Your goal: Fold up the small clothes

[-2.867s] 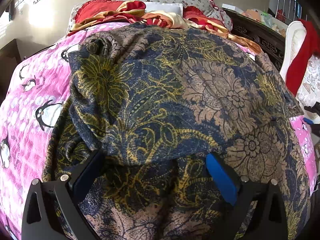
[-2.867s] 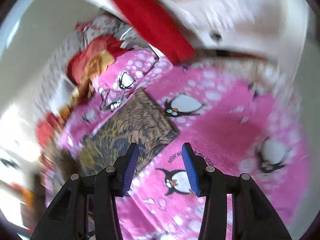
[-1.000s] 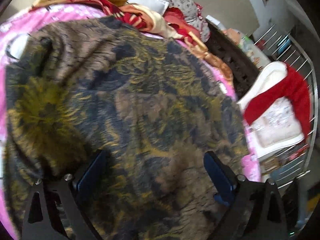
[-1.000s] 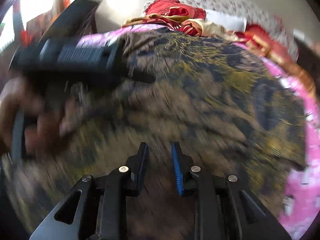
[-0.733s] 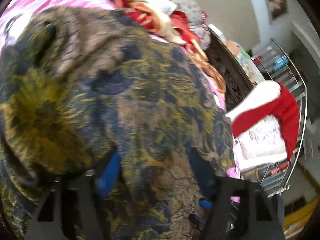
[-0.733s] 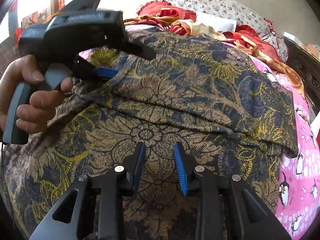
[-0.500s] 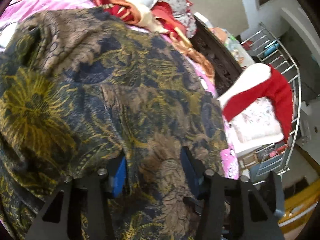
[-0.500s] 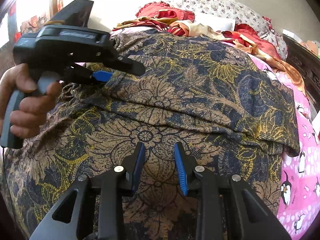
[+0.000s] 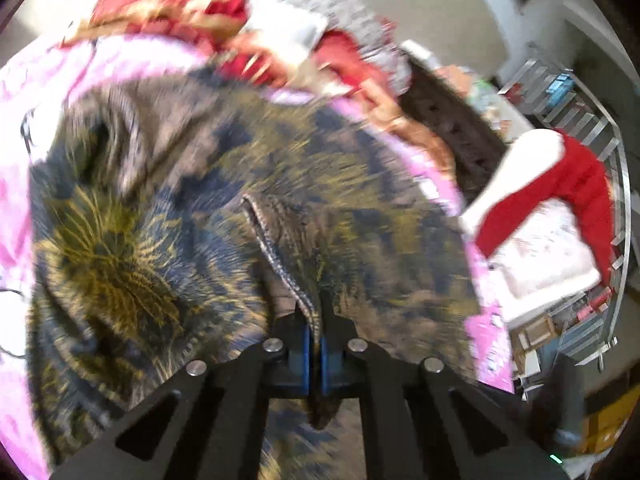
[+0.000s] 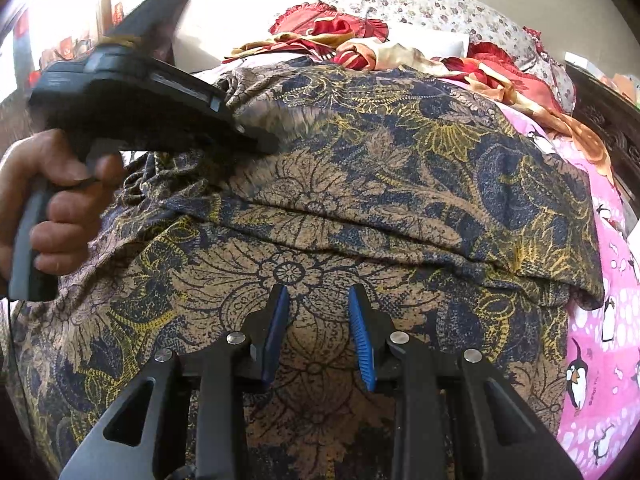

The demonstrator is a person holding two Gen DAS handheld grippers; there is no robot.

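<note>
A large garment [image 10: 400, 160] in dark blue, brown and yellow floral print lies spread over the bed, with one layer folded over another. In the left wrist view my left gripper [image 9: 314, 320] is shut on a stitched hem [image 9: 276, 248] of this garment [image 9: 360, 208], and the pinched edge stands up in a ridge. The right wrist view shows a hand [image 10: 52, 208] holding that gripper at the cloth's left side. My right gripper [image 10: 318, 320] hovers over the near, flat part of the cloth. Its jaws stand a little apart with nothing pinched between them.
A pink penguin bedsheet [image 10: 604, 320] shows at the right edge of the bed. Red and gold cloths [image 10: 340, 32] and a floral pillow [image 10: 440, 8] lie at the head. A red and white garment [image 9: 560, 208] hangs by a metal rack [image 9: 616, 168], beyond the dark wooden bed frame [image 9: 460, 140].
The left gripper's jaws went from wide apart to shut on the garment's hem and lifted it a little. The right gripper has stayed in place over the cloth.
</note>
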